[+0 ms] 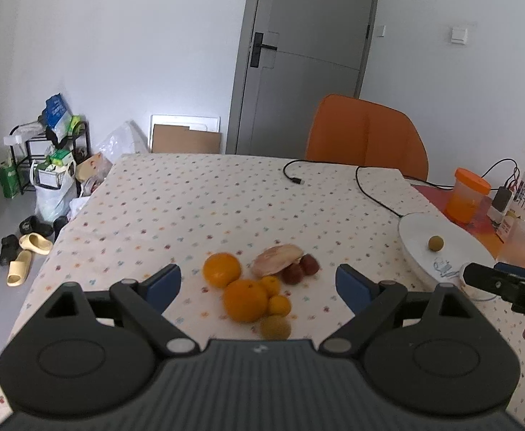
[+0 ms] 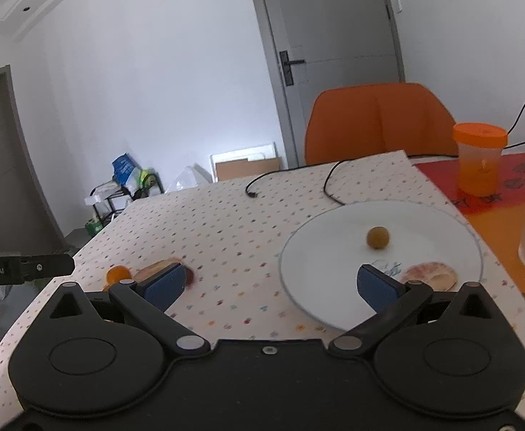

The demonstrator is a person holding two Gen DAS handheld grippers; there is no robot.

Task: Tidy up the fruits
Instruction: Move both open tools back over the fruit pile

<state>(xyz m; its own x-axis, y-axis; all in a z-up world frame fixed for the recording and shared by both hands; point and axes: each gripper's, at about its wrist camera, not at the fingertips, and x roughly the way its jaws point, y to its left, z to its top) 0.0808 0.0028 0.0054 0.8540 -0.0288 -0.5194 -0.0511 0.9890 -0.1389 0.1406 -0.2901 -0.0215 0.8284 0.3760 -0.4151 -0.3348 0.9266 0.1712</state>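
Though blurred, fruits (image 1: 251, 289) between gripper (image 1: 258, 283) fingers.

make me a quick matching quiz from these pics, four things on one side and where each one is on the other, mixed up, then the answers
Things:
1. small brown fruit
2. orange chair
3. orange-lidded cup
4. two dark red fruits

Places:
A. behind the table's far edge
B. on the white plate
C. on the red cloth to the right of the dotted cloth
D. tucked against the pale shell in the fruit pile

Pairs: 1-B, 2-A, 3-C, 4-D
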